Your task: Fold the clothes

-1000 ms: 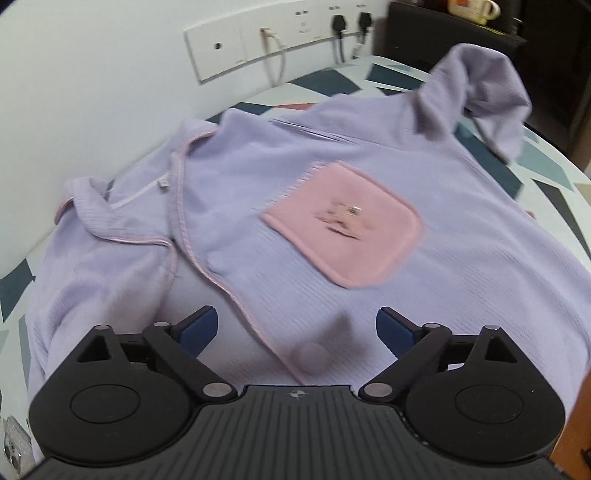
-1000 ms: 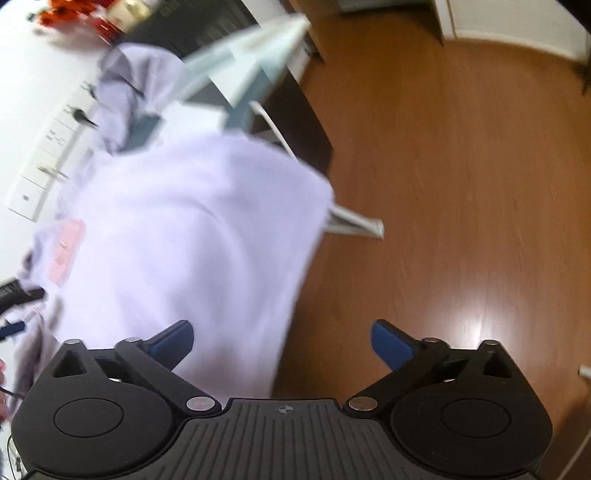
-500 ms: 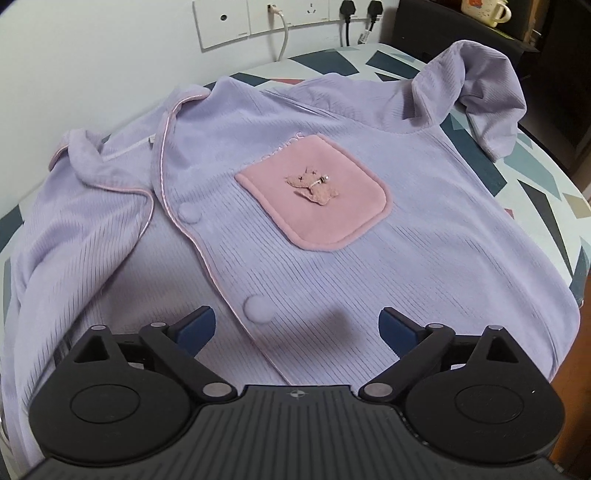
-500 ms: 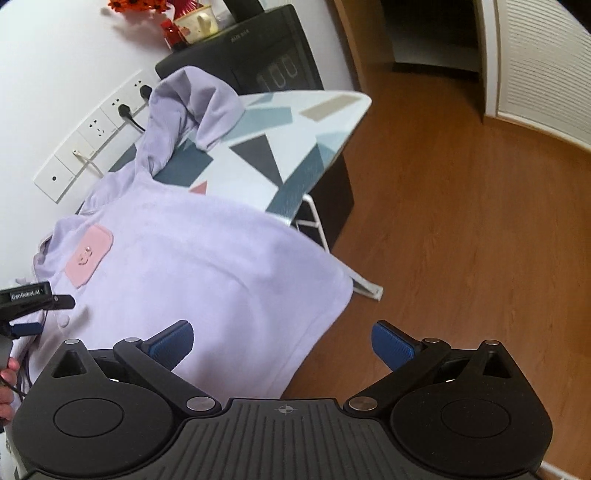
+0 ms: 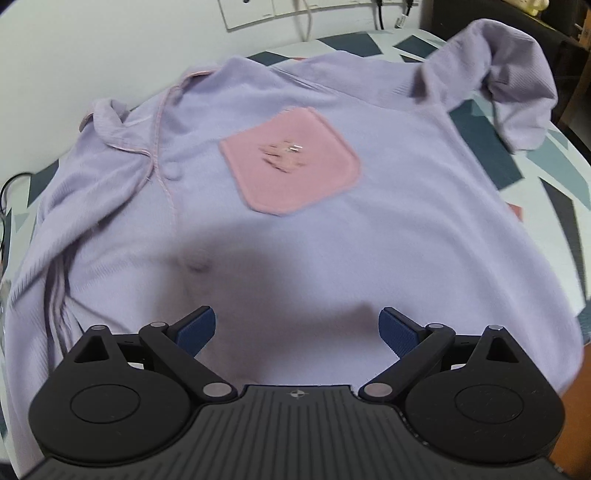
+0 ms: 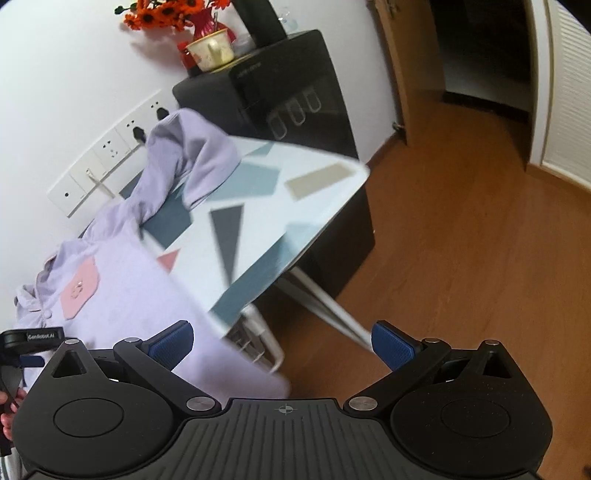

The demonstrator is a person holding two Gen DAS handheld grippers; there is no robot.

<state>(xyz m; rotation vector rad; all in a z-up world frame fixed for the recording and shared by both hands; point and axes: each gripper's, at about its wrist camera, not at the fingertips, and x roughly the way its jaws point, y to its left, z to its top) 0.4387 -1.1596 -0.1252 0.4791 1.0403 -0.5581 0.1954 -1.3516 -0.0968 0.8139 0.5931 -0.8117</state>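
From my left wrist view, the small motif on the pink patch pocket [image 5: 290, 173] of the lilac ribbed pyjama shirt [image 5: 369, 258] is smeared by motion blur; I cannot make out what it shows. The shirt's lower hem disappears behind my left gripper [image 5: 297, 332] body. The white wall socket strip [image 5: 295, 11] is cut off by the top edge. In my right wrist view, the near edge of the geometric-patterned ironing board [image 6: 295, 192] is blurred, and a hand [image 6: 9, 413] is clipped by the left edge.
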